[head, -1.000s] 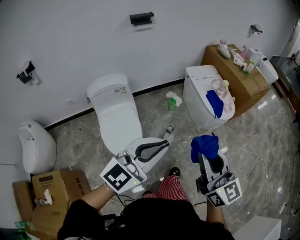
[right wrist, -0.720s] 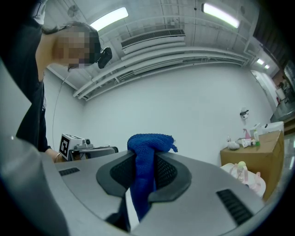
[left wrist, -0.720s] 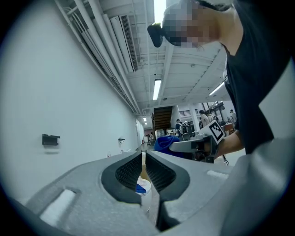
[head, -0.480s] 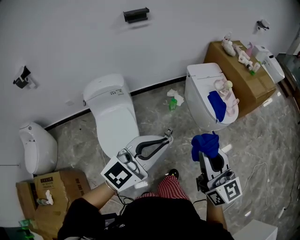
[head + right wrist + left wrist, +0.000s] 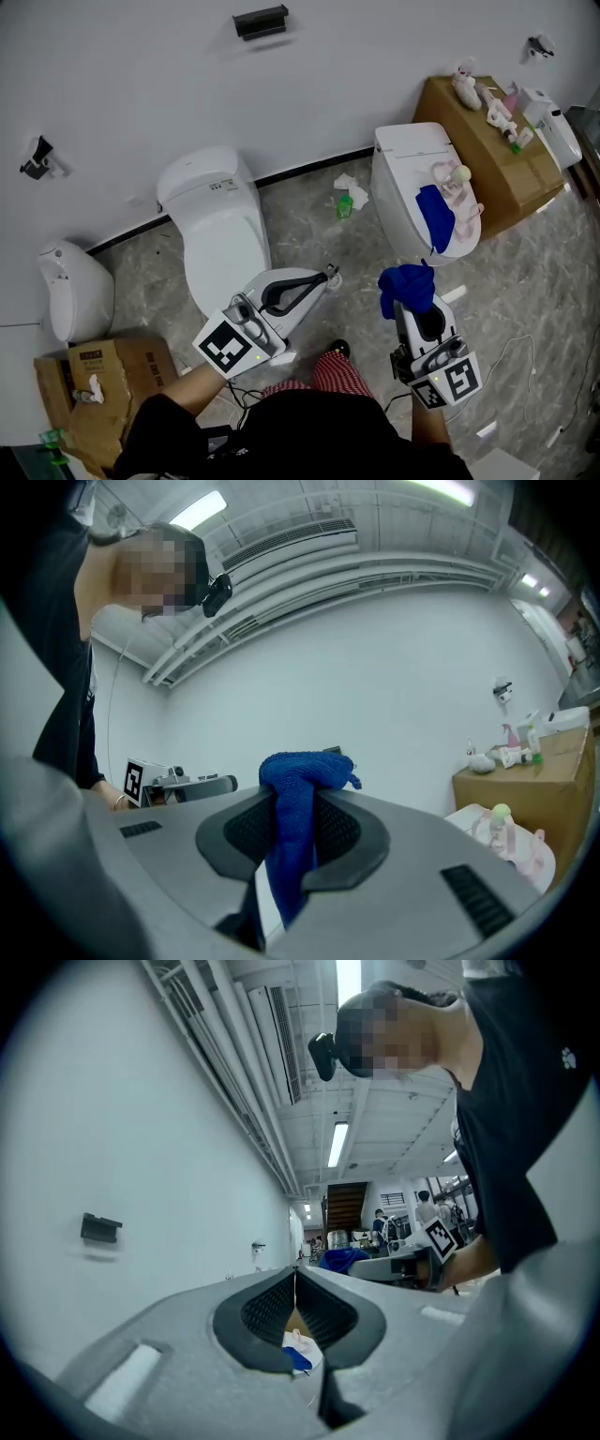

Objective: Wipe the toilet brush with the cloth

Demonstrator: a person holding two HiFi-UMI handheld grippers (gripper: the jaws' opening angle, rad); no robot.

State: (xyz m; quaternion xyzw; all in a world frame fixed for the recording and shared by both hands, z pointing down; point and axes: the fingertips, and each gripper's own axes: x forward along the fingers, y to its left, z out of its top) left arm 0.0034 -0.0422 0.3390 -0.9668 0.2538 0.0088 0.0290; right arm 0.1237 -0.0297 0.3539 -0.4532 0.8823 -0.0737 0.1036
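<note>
Down at 5 o'clock in the head view, the right gripper [image 5: 410, 302] is squeezed tight on the blue cloth [image 5: 406, 284], which sticks up in a bunch past its tips and hangs down between the jaws. At 7 o'clock the left gripper [image 5: 328, 275] has its jaws pressed together with nothing in them, and it points toward 2 o'clock, just beside the white toilet [image 5: 220, 234] at 9 o'clock. Another blue cloth [image 5: 435, 217] lies on a second toilet [image 5: 403, 155] at 2 o'clock
</note>
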